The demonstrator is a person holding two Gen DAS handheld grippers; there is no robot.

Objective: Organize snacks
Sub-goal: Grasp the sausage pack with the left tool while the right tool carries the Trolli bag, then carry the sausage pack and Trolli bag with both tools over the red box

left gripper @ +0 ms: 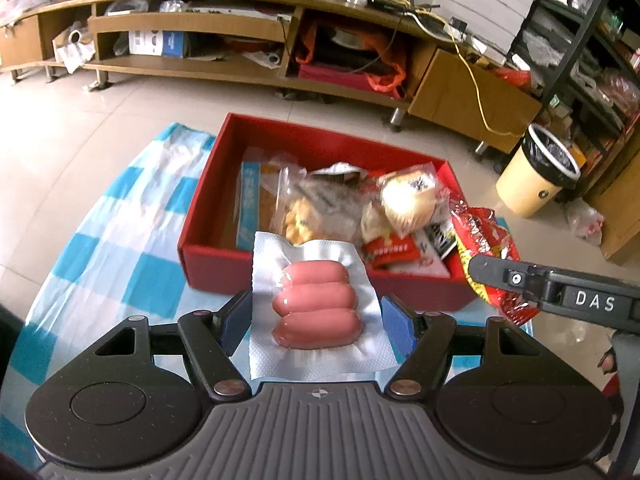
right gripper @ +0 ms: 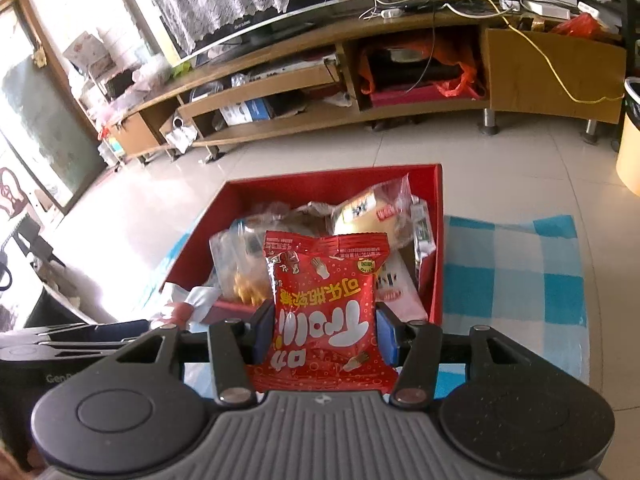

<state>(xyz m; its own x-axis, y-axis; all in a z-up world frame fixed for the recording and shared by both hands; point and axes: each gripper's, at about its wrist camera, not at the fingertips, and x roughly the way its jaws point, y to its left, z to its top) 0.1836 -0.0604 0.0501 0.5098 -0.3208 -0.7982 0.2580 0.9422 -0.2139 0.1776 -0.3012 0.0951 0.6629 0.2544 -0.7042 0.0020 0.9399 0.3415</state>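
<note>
Checkered cloth (right gripper: 516,276) lies bare right of my red box (left gripper: 304,136), whose near wall is just ahead. My left gripper (left gripper: 316,320) pinches the sausage pack (left gripper: 316,304); my right gripper (right gripper: 324,330) clamps the red candy bag (right gripper: 324,304), both short of the crowded box.

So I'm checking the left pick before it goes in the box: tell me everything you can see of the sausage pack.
The sausage pack is a clear vacuum pouch with a textured, silvery-white sealed border, holding three plump pink sausages side by side. It looks intact and glossy. It lies roughly flat between the blue pads of the left tongs, which grip its side edges, its far corner reaching over the near wall of the red box. Below it is the blue-and-white checked cloth.
</note>
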